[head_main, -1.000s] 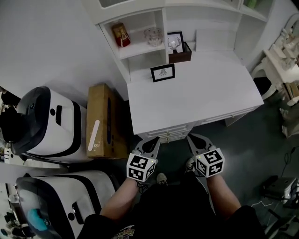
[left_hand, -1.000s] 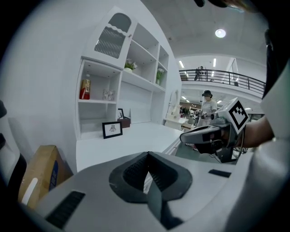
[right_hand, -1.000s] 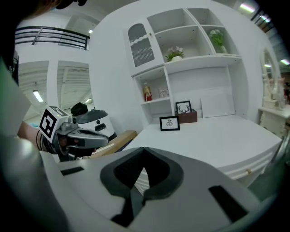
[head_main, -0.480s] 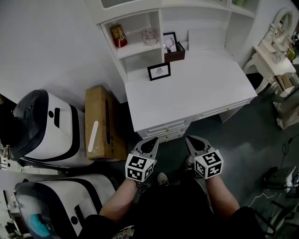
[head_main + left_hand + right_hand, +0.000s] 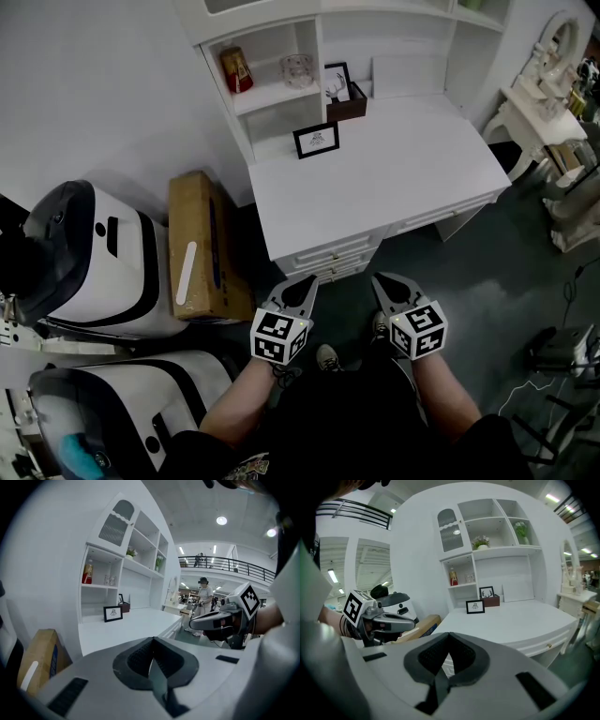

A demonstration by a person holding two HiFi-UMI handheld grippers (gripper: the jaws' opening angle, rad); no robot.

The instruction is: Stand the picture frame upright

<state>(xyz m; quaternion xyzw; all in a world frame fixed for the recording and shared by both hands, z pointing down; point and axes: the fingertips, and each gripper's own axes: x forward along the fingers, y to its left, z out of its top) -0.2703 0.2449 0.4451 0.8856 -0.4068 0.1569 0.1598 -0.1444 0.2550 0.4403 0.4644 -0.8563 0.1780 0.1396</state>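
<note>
Left gripper (image 5: 301,284): jaws closed together with nothing between them, held low off the near edge of the desk (image 5: 403,178).
Right gripper (image 5: 385,281): jaws likewise pressed shut and empty, at 3 o'clock of the left gripper.
Picture frame (image 5: 317,140): small, black-rimmed, standing upright on the white desk top near its back left corner.
Frame relative to the fingers: at 12 o'clock of the left tips and 11 o'clock of the right tips, well apart from both, with the bare desk top between.
Second frame (image 5: 336,82): at 1 o'clock of the picture frame, behind a brown box (image 5: 349,105).
</note>
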